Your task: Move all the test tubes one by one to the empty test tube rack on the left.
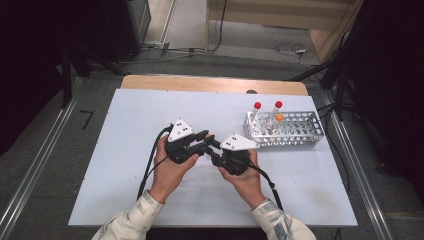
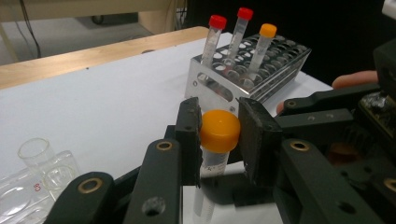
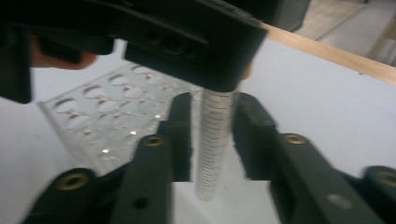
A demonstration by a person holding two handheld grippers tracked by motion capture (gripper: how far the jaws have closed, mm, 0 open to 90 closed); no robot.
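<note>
Two grippers meeting above the white table point(image 1: 125, 190), just left of the metal tube rack point(image 1: 305, 137). Left gripper point(image 2: 218, 140) clamped tight on the orange cap point(image 2: 219, 129). Right gripper point(image 3: 212, 135) loose around the centrifuge tube point(image 3: 214, 154), pads standing slightly off its body. Probably a handover: keep the left clamp firm and square on the cap, then draw the right away sideways without dragging. Tube held in mid-air, near upright, cap topmost, long axis roughly vertical, base toward the table.
</note>
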